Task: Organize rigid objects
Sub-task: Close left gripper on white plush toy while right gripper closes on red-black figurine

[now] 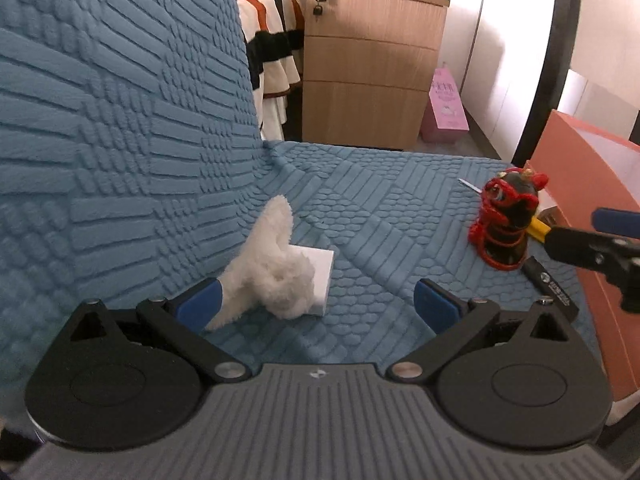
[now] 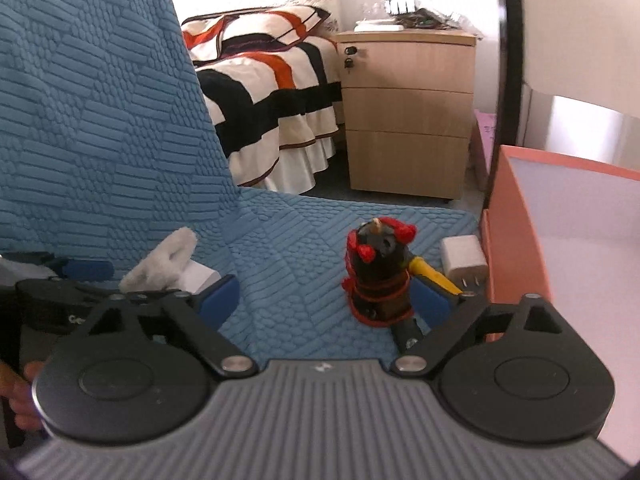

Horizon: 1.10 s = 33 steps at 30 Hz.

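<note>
On the blue textured sofa seat (image 1: pixel 360 208) a white fluffy item (image 1: pixel 272 264) lies over a white block (image 1: pixel 320 276). Both sit between the fingers of my open left gripper (image 1: pixel 318 304), nearer the left finger. A red and black figurine (image 2: pixel 378 276) stands upright between the fingers of my right gripper (image 2: pixel 326 300), close to its right finger; the left pad is well clear, so the jaws stand open. Behind the figurine lie a yellow-handled tool (image 2: pixel 434 276), a white plug charger (image 2: pixel 464 260) and a black stick-shaped item (image 1: pixel 552 286). The left wrist view shows the figurine (image 1: pixel 506 220) at right.
An orange open box (image 2: pixel 516 240) stands at the seat's right edge. The sofa back (image 1: pixel 120 120) rises on the left. Beyond the seat are a wooden drawer cabinet (image 1: pixel 372 68), a bed with a striped blanket (image 2: pixel 272 92) and a pink box (image 1: pixel 446 108) on the floor.
</note>
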Motion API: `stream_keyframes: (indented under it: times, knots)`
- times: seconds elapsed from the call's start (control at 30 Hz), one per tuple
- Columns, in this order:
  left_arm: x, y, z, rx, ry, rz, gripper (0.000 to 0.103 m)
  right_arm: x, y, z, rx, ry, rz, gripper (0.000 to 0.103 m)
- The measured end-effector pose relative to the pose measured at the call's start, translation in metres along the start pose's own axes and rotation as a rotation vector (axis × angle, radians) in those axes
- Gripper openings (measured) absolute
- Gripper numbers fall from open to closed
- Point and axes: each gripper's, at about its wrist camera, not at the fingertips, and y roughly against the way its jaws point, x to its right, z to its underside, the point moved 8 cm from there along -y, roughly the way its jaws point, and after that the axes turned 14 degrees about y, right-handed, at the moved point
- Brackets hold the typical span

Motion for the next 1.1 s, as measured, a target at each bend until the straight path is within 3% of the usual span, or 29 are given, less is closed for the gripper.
stream_keyframes:
  times: [0.3,0.77,1.0,1.1]
  knots:
    - [-0.007,-0.027,-0.009,-0.039,-0.047,-0.033,0.098,0.015,-0.042,-0.007,-0.036,0.024,0.027,0.08]
    - [-0.027,-0.051,-0.012,-0.082,0.031,-0.079,0.082,0.015,-0.082,-0.005,-0.104,0.128,0.092,0.082]
    - [-0.029,-0.054,-0.007,-0.099,0.049,-0.08,0.08,0.022,-0.09,0.006,-0.147,0.08,0.125,0.072]
    - [-0.027,-0.051,-0.007,-0.08,0.036,-0.077,0.072,0.023,-0.087,0.006,-0.142,0.071,0.133,0.066]
